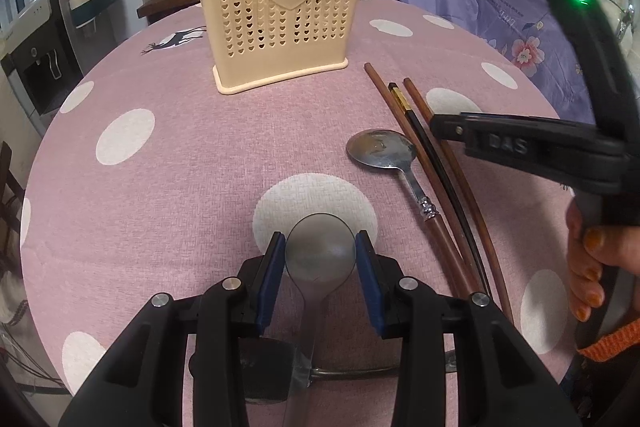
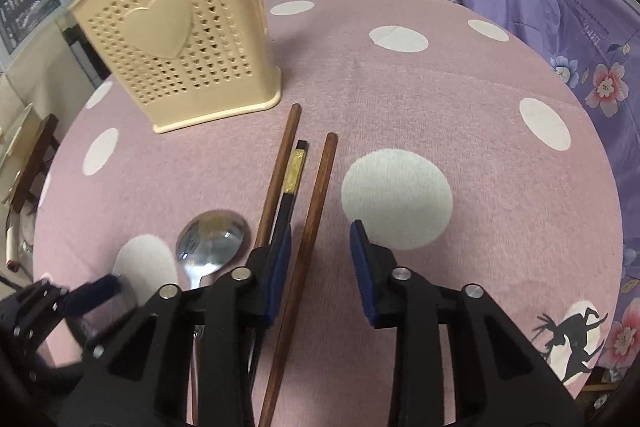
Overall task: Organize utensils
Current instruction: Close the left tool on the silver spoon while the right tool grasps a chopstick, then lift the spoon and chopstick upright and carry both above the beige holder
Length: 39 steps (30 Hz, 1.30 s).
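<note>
Left gripper [image 1: 320,247] clamping grey spoon [image 1: 320,255], right gripper [image 2: 320,239] unclenched astride brown chopstick [image 2: 316,203].

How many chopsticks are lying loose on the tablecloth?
3: a brown chopstick beside the spoon, a black gold-banded one next, another brown one between the right gripper fingers. More may stand in the holder.

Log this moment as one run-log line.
left gripper: shut on grey metal spoon | right gripper: open, straddling brown wooden chopstick | cream perforated plastic utensil holder: upright on table
</note>
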{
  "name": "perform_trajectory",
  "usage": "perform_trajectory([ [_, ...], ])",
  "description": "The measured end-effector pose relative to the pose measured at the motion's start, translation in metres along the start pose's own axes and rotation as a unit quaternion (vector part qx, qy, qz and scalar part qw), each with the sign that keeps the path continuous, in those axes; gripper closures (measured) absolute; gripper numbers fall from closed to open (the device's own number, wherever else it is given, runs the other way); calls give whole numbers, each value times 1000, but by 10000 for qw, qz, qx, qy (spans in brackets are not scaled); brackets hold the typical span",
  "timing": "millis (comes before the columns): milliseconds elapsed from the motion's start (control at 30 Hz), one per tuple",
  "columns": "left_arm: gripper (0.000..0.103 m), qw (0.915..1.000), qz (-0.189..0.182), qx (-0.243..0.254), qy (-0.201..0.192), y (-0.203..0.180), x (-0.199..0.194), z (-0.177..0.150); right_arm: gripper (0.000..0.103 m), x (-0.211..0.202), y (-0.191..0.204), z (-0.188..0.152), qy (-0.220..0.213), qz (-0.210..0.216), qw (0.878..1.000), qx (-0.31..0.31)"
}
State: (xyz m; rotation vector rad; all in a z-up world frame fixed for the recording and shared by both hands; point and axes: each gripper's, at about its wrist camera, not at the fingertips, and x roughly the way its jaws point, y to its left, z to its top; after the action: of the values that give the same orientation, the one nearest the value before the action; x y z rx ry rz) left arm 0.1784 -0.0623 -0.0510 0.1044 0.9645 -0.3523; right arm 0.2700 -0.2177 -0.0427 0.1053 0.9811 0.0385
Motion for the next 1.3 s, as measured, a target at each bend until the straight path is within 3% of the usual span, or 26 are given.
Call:
perform_trajectory([
  [233,67,10000,35,-8,-43,-1,1,0,77,13,10,8,-124,-398,9991,-27],
  [433,67,10000,62,-22,-74,-1,1,-1,93,19,16,13,-201,-503,9985,-83],
  [533,67,9999,3,-43,-96,-1,0,0,94,19,11,15,-208,-351,9992,46],
  [733,67,9995,-45,-55,-320,0,-12,7,94,12,-7,19,-258,347,9977,517],
  [900,67,9978,-164,-138,-626,3,-36,20,95,-16,-15,22,-583,638,9945,585],
  [1200,67,9891,-422,-364,-1363,14,-90,52,95,-102,-36,30,-1463,985,9831,490],
  [1300,67,9867,-348,-379,-1545,15,-99,64,95,-127,-41,33,-1719,1021,9789,415],
])
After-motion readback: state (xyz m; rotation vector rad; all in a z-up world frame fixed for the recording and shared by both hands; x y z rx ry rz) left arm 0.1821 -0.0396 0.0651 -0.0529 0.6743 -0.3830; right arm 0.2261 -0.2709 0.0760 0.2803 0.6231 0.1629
